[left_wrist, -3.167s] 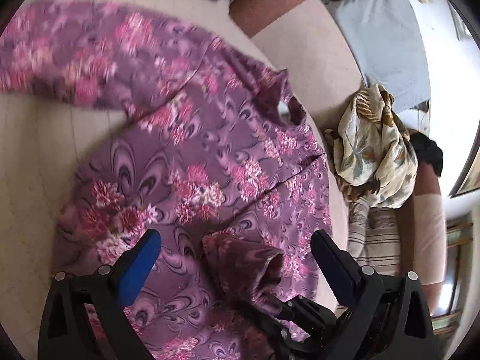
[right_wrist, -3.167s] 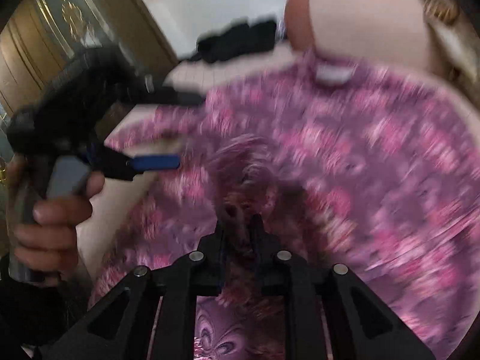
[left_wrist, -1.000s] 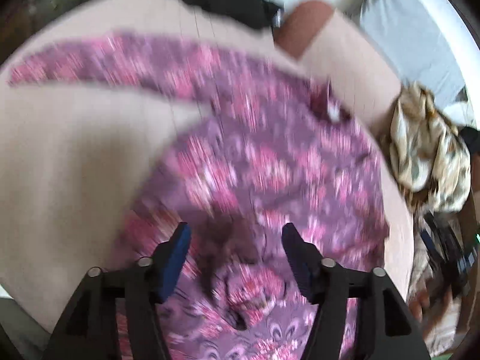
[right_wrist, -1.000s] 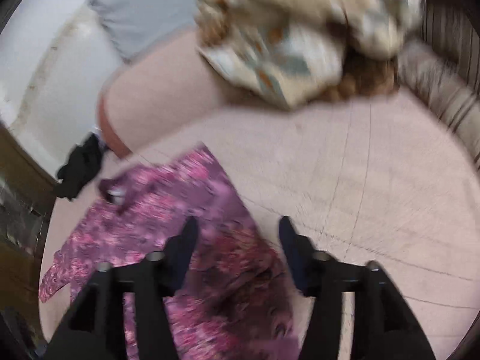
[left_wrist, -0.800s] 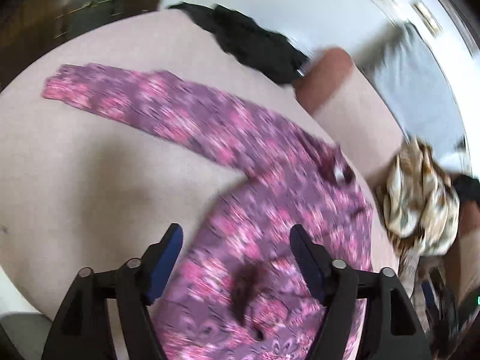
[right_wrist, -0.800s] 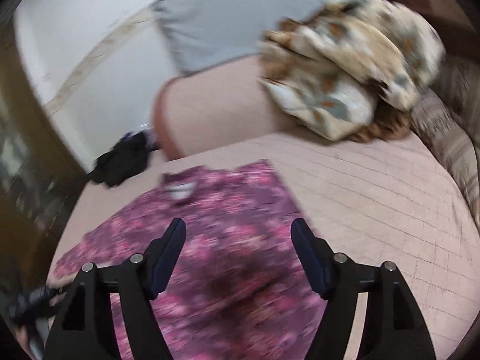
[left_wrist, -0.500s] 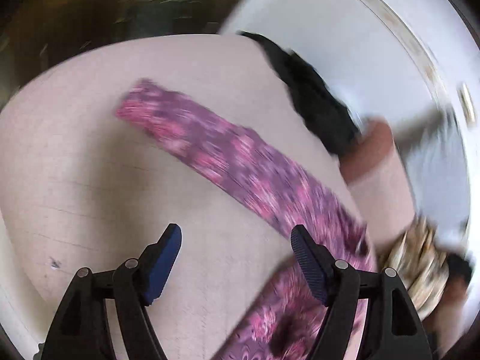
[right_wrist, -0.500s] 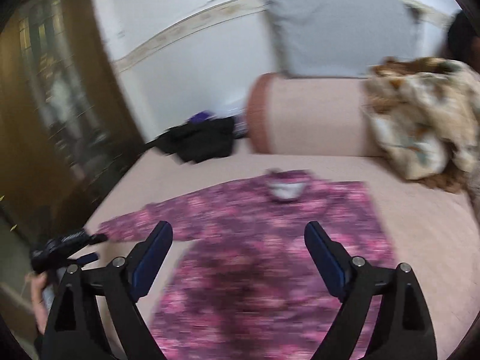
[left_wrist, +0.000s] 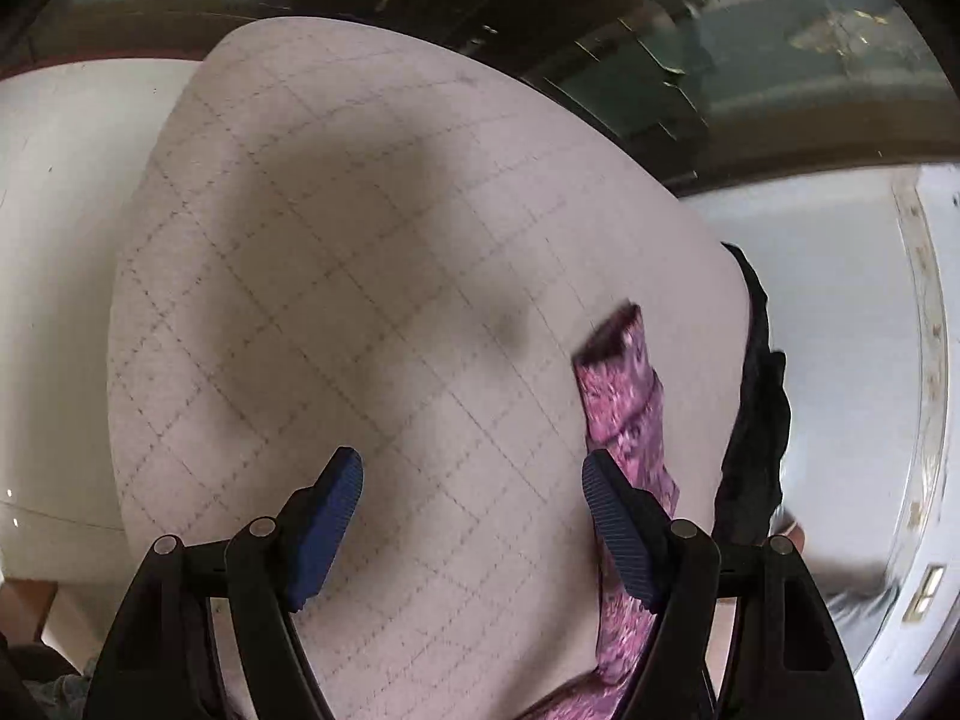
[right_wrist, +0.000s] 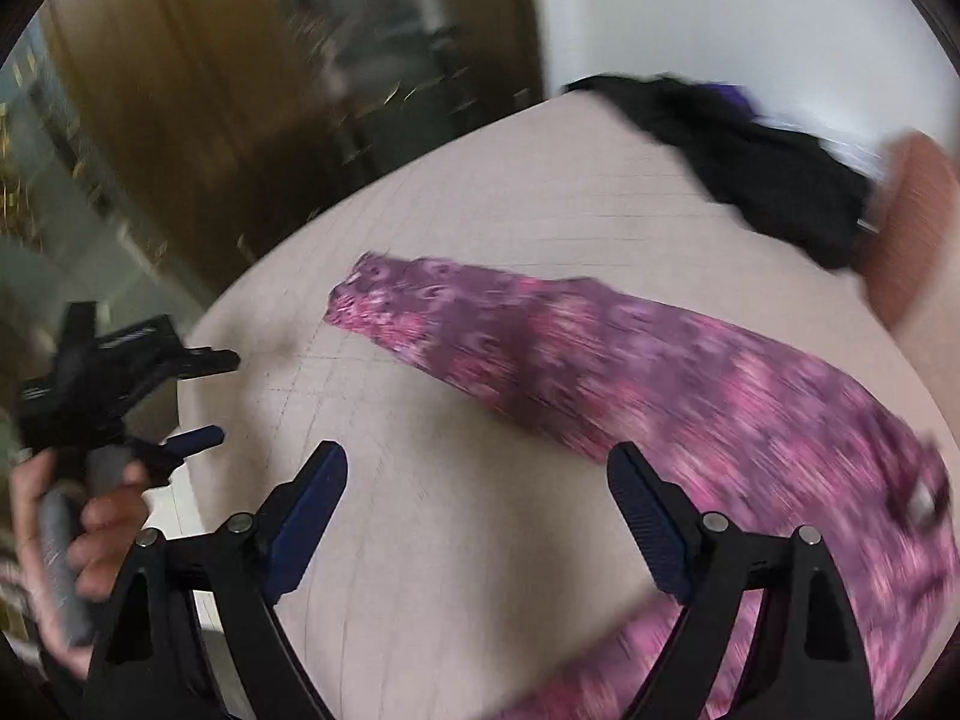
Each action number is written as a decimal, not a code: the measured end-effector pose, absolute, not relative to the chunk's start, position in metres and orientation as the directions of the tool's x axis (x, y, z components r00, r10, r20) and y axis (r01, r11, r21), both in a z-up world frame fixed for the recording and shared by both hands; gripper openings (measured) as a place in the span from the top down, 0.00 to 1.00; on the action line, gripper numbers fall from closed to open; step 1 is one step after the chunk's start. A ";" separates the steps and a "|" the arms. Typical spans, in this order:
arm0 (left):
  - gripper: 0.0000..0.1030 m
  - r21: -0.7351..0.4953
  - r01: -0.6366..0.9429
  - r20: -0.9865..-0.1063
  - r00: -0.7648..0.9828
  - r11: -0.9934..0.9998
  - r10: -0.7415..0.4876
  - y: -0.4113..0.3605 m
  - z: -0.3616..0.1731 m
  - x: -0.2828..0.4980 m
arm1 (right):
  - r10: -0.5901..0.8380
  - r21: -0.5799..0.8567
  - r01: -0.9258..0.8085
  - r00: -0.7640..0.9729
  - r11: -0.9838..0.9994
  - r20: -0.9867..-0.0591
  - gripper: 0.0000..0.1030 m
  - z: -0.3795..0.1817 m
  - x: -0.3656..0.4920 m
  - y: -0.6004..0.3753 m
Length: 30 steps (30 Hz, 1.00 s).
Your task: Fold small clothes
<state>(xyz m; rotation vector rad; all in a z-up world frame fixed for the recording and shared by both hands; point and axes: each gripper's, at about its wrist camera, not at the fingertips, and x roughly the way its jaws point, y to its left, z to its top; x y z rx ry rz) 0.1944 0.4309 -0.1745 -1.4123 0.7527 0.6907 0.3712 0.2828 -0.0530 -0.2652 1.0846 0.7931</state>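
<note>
— What does the left wrist camera give you?

— The left gripper (left_wrist: pixel 471 480) hangs over the quilted pink cushion (left_wrist: pixel 360 276), its blue pads (left_wrist: pixel 327 519) spread wide with nothing between them. A sleeve of the purple floral garment (left_wrist: pixel 627 420) lies flat on the cushion just beside the right-hand pad, its cuff end pointing away from the camera. Past the cushion's edge on that side there is a black cloth (left_wrist: pixel 753 420) (crumpled, hard to read more of it).

— And the right wrist camera?

— The right gripper (right_wrist: pixel 477 486) is also parted wide and empty, above bare cushion (right_wrist: pixel 480 540). The garment (right_wrist: pixel 690 384) stretches from the lower right up toward the middle, sleeve laid out long with its cuff nearest the cushion's left edge; the picture is blurred, so the pattern smears. The black cloth (right_wrist: pixel 762 156) sits at the far edge.

— Can you see the other tool there?

— Yes, at the far left the left gripper (right_wrist: pixel 204 396) shows, gripped by the person's left hand (right_wrist: pixel 90 534), fingers apart, off the cushion's rim and clear of the cuff.
</note>
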 end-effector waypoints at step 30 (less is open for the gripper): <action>0.23 -0.770 -0.346 -0.606 0.660 0.536 -0.444 0.271 -0.125 0.315 | 0.566 0.609 -0.216 0.679 0.763 -0.468 0.89 0.048 0.265 -0.004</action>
